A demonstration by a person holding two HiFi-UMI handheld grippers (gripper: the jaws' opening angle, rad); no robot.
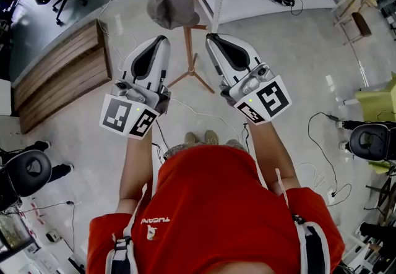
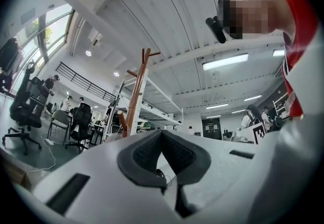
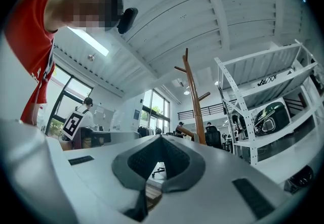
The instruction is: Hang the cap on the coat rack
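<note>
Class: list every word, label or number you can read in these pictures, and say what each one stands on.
"TUCAN": white print on the red shirt, last letters unsure.
Left marker cube, right marker cube: black-and-white patterns only, no letters.
Blue wall sign: too small to read.

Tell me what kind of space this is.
Looks like an open-plan office or lab workspace: rolling office chairs, white metal shelving, and ceiling strip lights on a high corrugated roof.
</note>
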